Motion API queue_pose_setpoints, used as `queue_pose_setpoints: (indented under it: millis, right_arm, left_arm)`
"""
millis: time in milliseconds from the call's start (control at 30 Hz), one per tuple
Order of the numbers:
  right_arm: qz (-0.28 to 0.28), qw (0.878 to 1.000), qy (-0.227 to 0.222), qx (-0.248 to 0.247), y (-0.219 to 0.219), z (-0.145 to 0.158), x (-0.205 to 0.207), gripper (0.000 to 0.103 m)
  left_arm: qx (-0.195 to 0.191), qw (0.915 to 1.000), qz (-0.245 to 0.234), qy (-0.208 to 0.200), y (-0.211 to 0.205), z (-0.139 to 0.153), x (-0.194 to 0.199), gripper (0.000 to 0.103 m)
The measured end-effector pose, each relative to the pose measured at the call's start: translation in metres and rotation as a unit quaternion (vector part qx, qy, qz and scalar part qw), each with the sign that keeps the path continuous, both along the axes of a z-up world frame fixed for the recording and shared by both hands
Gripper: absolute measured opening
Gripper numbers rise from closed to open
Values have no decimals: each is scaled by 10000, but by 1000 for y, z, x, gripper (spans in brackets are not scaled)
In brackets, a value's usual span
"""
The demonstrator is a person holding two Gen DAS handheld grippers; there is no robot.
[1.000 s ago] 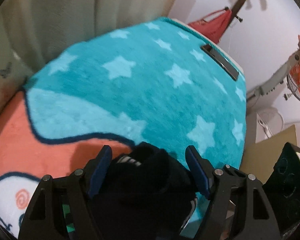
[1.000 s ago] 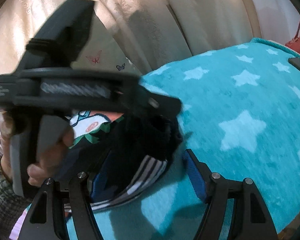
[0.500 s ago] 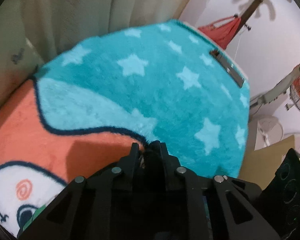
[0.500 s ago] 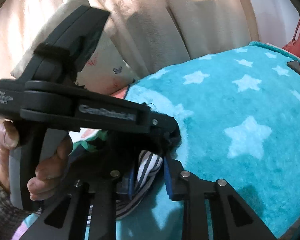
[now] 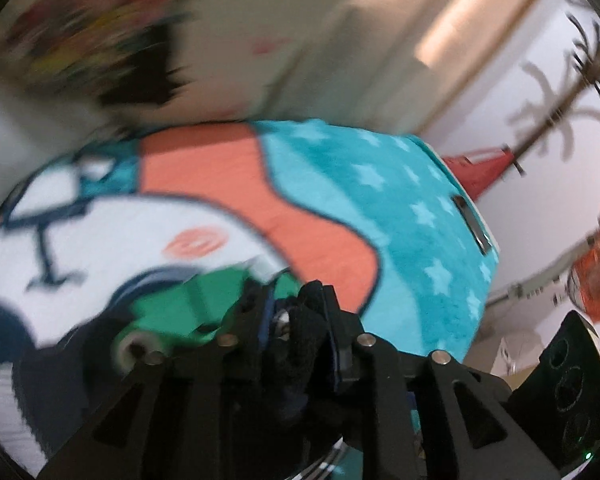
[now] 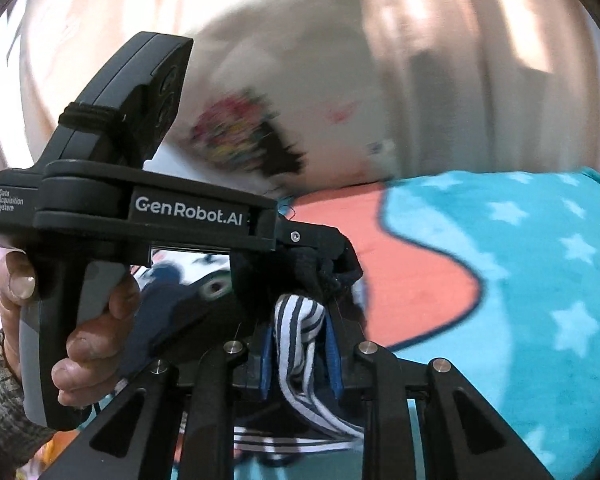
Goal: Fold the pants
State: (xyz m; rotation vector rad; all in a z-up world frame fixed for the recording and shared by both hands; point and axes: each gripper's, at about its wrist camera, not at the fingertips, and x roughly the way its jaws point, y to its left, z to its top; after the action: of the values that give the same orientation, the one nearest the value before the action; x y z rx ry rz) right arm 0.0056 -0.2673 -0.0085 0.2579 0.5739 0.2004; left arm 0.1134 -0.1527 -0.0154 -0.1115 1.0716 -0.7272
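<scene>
Left wrist view, your left gripper stays clamped on dark pants, now lifted over blanket, right gripper pinching striped hem, both raised since before.

Bed cover: plush blanket — teal with pale stars, orange and white cartoon patches.
On it: dark flat bar — near the far edge.

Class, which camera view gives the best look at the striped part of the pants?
The right wrist view: the white-and-navy striped fabric bunches clearly inside the right gripper. The left wrist view shows only dark fabric pinched in the left gripper, with no stripes discernible.
</scene>
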Motion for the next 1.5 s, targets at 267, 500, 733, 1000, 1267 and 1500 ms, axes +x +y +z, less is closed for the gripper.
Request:
queue_pose_setpoints:
  millis: [267,500,733,1000,1267,1500]
  right_arm:
    - [898,9931,289,-702,60,-15,3,55]
    - [1029,9930,-96,-567,54,28,-17,61]
    - [923,9942,542,-91,56,19,30,44]
    - [1463,9754,1308,1005,76,-24,52,45]
    - [1404,9802,954,1018,83,5,36,52]
    - [1242,9792,1309,927,91,-20,45,54]
  left_arm:
    - [-460,9953,829,-188,84,22,-33,60]
    - [-74,9821,1674,-856,150,44,-72,62]
    - [-81,9661,2438,-847,203,26,-93,62]
    - [2,9486,3041,-873,246,18,-111,62]
    - [-176,9371,3367,-900,274,19,-119,63]
    - [193,9240,3676,-1037,288,23,-128,67]
